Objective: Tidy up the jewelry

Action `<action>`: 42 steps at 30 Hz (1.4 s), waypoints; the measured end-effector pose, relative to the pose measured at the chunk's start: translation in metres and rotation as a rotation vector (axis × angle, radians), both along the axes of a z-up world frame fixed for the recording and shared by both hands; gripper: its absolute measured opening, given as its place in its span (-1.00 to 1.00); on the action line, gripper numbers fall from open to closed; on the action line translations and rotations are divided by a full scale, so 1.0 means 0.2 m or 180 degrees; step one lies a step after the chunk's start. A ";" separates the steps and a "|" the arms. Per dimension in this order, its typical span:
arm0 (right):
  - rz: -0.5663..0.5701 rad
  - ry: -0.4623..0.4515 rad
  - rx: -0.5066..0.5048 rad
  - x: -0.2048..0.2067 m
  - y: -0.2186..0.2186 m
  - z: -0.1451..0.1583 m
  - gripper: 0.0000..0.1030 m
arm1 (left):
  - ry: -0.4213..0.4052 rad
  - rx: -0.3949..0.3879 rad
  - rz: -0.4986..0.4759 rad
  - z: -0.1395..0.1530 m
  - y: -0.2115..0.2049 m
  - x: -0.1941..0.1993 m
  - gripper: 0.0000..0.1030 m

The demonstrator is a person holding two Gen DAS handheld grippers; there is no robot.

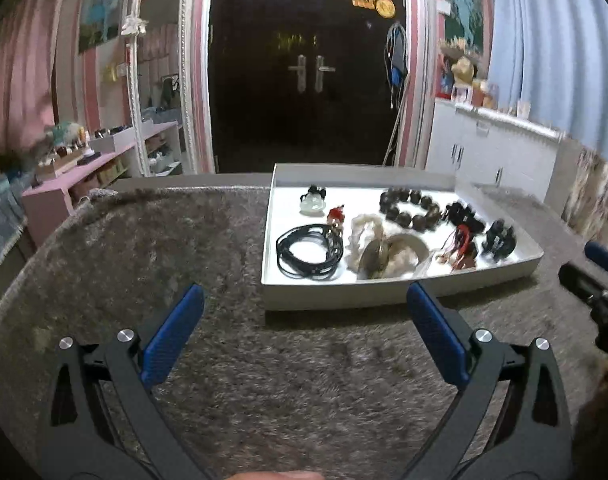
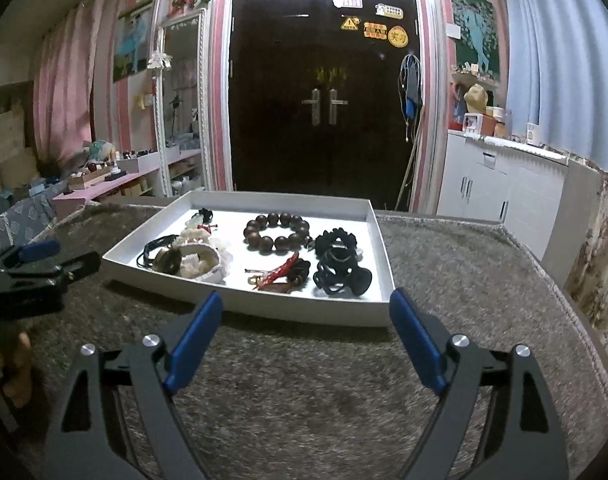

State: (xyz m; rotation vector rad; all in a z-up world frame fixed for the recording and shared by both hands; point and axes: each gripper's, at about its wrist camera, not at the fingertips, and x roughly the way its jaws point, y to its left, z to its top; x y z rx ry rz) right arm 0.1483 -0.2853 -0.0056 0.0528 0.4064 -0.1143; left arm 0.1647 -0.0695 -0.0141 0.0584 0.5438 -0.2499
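A shallow white tray of jewelry lies on a grey shaggy cloth. In it are a dark wooden bead bracelet, a coil of black cord, a white bangle amid pale fabric, a red tasselled charm, black hair ties and a small jade pendant. My left gripper stands open over the cloth, in front of the tray's near left edge, holding nothing. My right gripper is open just before the tray's near rim, also holding nothing.
The grey cloth covers the table to the tray's left and front. Each gripper shows at the other view's edge. Behind stand a dark double door, a white cabinet and a pink shelf.
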 end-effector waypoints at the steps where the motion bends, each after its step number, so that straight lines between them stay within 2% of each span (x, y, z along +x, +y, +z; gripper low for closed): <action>1: -0.0021 0.0004 -0.0017 0.00 0.00 0.00 0.67 | -0.0001 0.0014 0.0000 0.00 0.00 0.00 0.94; 7: -0.0079 -0.0028 0.0045 -0.02 -0.02 0.00 0.68 | -0.0074 -0.0039 0.0036 0.01 0.02 -0.02 0.94; 11: -0.0104 -0.0025 0.0031 -0.02 -0.02 0.00 0.69 | -0.0033 -0.0009 0.0064 0.00 0.01 -0.01 0.94; 24: -0.0203 0.0035 0.0058 -0.01 -0.03 0.00 0.71 | -0.0241 0.0128 0.0090 0.02 -0.02 -0.06 0.94; 28: -0.0203 0.0042 0.0049 0.00 -0.03 -0.01 0.80 | -0.0243 0.0130 0.0092 0.02 -0.02 -0.06 0.94; 42: -0.0208 0.0042 0.0061 0.00 -0.04 -0.01 0.81 | -0.0272 0.0158 0.0118 0.02 -0.02 -0.07 0.94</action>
